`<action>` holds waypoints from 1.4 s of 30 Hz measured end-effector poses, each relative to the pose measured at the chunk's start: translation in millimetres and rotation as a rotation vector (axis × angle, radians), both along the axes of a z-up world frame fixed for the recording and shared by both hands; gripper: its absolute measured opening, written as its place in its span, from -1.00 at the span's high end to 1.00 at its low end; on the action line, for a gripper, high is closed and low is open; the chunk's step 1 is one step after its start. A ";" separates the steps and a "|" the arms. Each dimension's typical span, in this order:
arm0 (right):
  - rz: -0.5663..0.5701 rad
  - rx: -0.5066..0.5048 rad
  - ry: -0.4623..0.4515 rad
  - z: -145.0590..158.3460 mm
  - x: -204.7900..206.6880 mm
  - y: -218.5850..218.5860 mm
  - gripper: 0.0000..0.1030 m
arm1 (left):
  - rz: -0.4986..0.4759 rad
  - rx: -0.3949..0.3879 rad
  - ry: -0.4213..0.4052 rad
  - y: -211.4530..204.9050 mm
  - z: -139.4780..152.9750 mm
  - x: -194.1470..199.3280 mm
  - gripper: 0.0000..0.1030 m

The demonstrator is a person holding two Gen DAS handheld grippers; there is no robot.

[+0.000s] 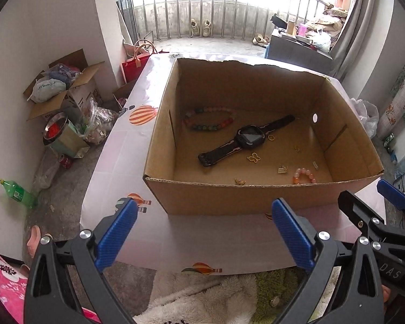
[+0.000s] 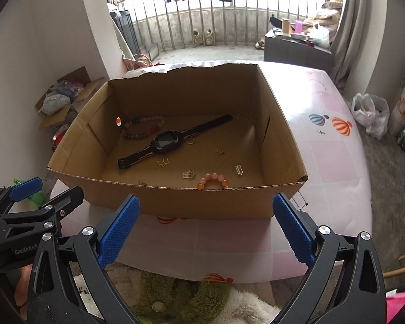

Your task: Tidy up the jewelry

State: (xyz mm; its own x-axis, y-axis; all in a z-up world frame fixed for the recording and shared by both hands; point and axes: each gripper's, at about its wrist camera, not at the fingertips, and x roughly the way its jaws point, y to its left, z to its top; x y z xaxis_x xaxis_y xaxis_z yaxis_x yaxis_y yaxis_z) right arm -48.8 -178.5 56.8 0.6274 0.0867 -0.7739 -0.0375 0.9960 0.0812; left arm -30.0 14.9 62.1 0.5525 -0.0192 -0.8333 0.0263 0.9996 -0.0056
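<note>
Lying in cardboard box (image 1: 256, 197), watch (image 1: 245, 140), beyond spread jaws

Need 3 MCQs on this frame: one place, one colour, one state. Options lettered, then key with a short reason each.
1. Where does the black watch lie?
A. on the floor of the cardboard box
B. on the tablecloth
C. in a gripper

2. What colour are the gripper pads?
A. red
B. blue
C. green

3. What state is the left gripper in?
A. shut on a bracelet
B. shut on nothing
C. open

Key:
1 A, it lies inside the box beside the long bead bracelet.
2 B, both wrist views show blue pads.
3 C, its fingers stand wide apart, nothing between them; the right gripper likewise.
</note>
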 end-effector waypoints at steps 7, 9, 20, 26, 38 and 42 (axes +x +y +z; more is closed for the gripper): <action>-0.020 0.006 0.024 -1.7 0.8 -6.3 -0.84 | -0.007 -0.006 0.020 -3.4 -3.4 2.8 -0.89; -0.024 0.004 0.026 -1.2 1.0 -6.8 -0.84 | -0.009 -0.011 0.025 -5.2 -4.9 4.3 -0.89; -0.035 0.017 0.050 -3.9 7.4 -13.3 -0.84 | -0.023 -0.006 0.053 -13.1 -10.2 10.7 -0.89; -0.033 0.022 0.058 -4.9 10.6 -13.5 -0.84 | -0.022 -0.004 0.056 -13.6 -11.5 12.0 -0.89; -0.024 0.041 0.069 -6.4 13.4 -17.5 -0.84 | -0.027 0.002 0.067 -18.4 -15.9 12.6 -0.89; -0.036 0.027 0.063 -5.4 13.2 -18.1 -0.84 | -0.026 -0.012 0.062 -16.5 -14.7 11.3 -0.89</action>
State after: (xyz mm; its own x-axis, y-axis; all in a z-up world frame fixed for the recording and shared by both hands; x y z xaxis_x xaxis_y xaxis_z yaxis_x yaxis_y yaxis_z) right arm -35.6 -196.6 51.4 0.5803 0.0858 -0.8099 0.0048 0.9941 0.1088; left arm -18.7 -1.6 47.4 0.4986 -0.0433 -0.8657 0.0519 0.9985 -0.0200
